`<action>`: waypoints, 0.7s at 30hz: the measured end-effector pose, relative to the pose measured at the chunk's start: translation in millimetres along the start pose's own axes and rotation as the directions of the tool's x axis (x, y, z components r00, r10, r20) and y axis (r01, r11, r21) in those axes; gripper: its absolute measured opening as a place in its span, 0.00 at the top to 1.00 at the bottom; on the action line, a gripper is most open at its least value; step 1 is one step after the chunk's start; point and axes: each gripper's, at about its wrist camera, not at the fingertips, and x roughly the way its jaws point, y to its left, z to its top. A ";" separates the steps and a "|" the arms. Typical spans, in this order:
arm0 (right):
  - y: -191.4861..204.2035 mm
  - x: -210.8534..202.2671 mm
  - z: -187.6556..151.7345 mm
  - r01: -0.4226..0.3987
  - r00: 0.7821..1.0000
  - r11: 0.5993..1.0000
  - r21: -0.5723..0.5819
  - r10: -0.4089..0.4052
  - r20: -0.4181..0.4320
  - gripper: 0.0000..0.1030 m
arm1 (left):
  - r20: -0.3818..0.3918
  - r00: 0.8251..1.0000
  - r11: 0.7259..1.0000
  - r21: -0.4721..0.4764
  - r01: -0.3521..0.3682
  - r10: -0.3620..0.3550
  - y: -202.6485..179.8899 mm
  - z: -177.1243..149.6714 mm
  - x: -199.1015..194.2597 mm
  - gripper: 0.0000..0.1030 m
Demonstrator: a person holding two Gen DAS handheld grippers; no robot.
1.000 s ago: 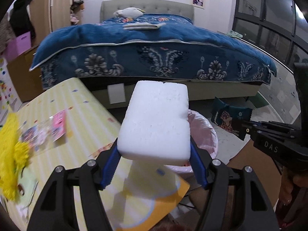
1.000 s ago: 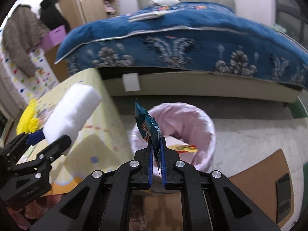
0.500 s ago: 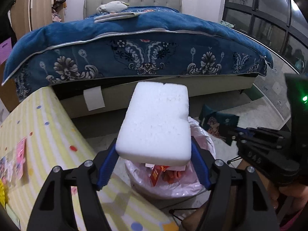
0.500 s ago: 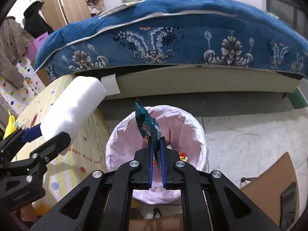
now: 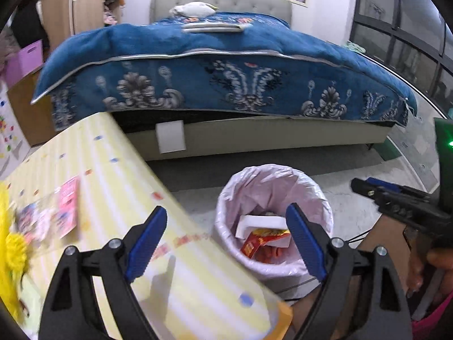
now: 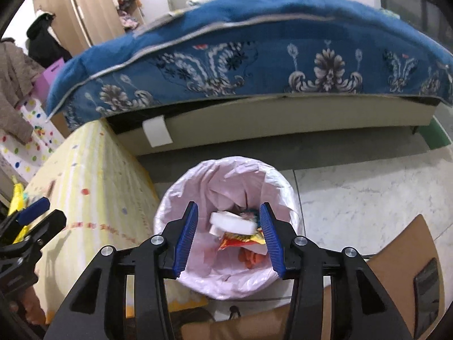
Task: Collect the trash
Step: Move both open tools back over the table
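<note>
Trash lies in the pink-lined bin (image 6: 226,226) on the floor, just right of the yellow striped table (image 5: 119,187) and near the foot of the bed with the blue quilt (image 5: 220,65). Inside it, the white foam block (image 6: 230,222) rests tilted on top of the pile, with a red and yellow wrapper (image 6: 240,239) under its near edge and a dark teal snack packet (image 6: 250,214) just behind it, blurred so I cannot tell exactly how it lies.

My left gripper (image 5: 226,238) hangs over the near corner of the table and the left side of the bin. Its jaws have just been opening and now stand wide, with nothing between the blue pads (image 5: 147,235); the foam block (image 5: 262,223) shows below and beyond them, down in the bin (image 5: 271,184).

My right gripper (image 6: 228,233) hangs straight above the mouth of the bin, pointing down into it. Its jaws have just been opening too and stand about half apart, gripping nothing; the bin's contents show through the gap, well below the pads.

On the far left of the table lie a pink card (image 5: 68,206) and something bright yellow (image 5: 11,243), too blurred to name. A brown cardboard sheet (image 6: 396,255) lies on the pale floor to the right of the bin.
</note>
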 end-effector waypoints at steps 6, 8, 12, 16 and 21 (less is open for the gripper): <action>30.2 -29.8 -7.0 -0.054 0.998 0.997 -0.048 0.054 0.012 0.55 | 0.002 0.999 0.998 -0.047 -0.042 0.042 24.7 -23.4 -38.1 0.19; 44.2 -36.7 -9.5 -0.067 0.998 0.994 -0.081 0.069 0.016 0.55 | 0.012 0.998 0.997 -0.047 -0.065 0.066 31.5 -31.7 -51.1 0.19; 84.6 -44.5 -16.2 -0.115 0.993 0.978 -0.172 0.115 -0.007 0.55 | 0.020 0.993 0.991 -0.058 -0.118 0.120 48.1 -47.2 -75.3 0.19; 127.4 -48.5 -28.2 -0.161 0.987 0.949 -0.272 0.158 -0.032 0.55 | 0.022 0.985 0.980 -0.107 -0.168 0.172 72.0 -66.9 -100.0 0.18; 175.7 -54.5 -39.5 -0.217 0.976 0.907 -0.361 0.210 -0.060 0.55 | 0.014 0.968 0.954 -0.172 -0.245 0.251 108.5 -90.2 -124.1 0.18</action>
